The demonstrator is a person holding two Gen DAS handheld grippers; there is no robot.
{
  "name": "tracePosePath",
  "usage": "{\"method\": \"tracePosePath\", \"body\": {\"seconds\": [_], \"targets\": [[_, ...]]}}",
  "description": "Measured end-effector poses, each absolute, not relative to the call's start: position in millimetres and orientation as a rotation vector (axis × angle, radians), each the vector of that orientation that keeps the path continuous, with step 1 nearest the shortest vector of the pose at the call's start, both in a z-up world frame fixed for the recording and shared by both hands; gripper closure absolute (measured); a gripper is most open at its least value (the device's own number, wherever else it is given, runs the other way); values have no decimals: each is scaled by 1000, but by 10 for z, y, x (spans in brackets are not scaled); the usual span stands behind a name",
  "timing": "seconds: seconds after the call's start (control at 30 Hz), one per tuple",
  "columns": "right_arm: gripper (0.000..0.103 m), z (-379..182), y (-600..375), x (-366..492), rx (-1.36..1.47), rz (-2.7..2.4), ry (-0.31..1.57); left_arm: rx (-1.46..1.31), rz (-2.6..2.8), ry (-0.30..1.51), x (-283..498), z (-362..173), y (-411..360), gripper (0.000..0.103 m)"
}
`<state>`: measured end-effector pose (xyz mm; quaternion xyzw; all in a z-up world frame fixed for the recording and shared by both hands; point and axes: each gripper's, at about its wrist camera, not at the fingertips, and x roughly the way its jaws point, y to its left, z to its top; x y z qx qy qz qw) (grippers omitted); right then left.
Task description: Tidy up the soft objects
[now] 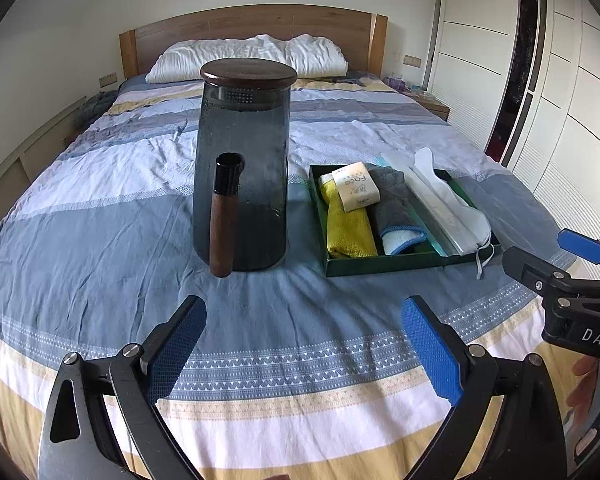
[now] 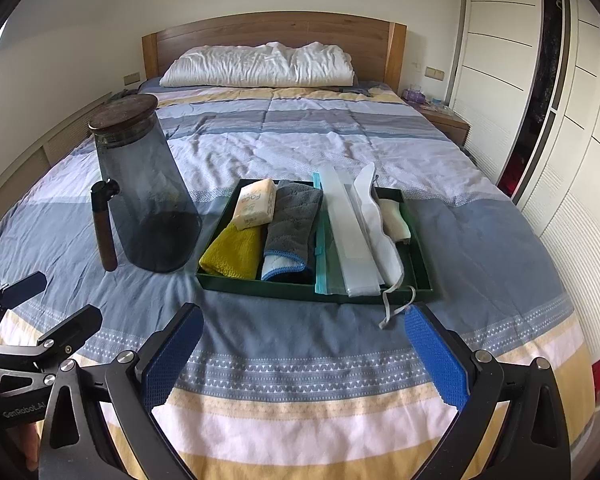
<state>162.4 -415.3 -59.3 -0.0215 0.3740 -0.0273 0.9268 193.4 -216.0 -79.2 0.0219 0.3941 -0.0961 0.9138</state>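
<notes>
A shallow dark green rectangular tray (image 2: 420,280) sits on the striped blue, white and yellow quilted bed (image 2: 300,344) and serves as the collecting place for the soft things. Packed side by side in it are a folded yellow microfibre cloth (image 2: 232,254), a folded grey cloth with a blue-stitched white underside (image 2: 292,220), a clear zip bag with a teal seal (image 2: 340,232), a white face mask (image 2: 380,240) and a pale sponge-like pad (image 2: 394,218). A small cream pack of tissues (image 2: 256,204) lies on top of the yellow and grey cloths. The rows look deliberate, so the tray likely keeps the limp items from spreading over the bedding. One mask ear loop (image 2: 396,308) trails over the tray's near rim onto the bed.

Just left of the tray stands a tall smoked-glass jug with a dark wooden lid and handle (image 1: 242,168), which is not a soft thing.

The right gripper (image 2: 304,356) hovers near the tray's front edge, spread wide and holding nothing; the loose loop lies beside its right fingertip. The left gripper (image 1: 304,348) is likewise released and empty, before the jug, left of the tray.
</notes>
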Motion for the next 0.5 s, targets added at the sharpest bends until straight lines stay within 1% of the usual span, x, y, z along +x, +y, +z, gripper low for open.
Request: {"method": "tracePosePath", "body": {"seconds": [0.2,0.5], "targets": [[0,-531,-4132,1528,-41,-54,758,48,-195,807,1852,-734,-2121,7],[0,-404,-3926,1333,-49,-19,731,27,-182,755,1731,-532,-1971,7]]}}
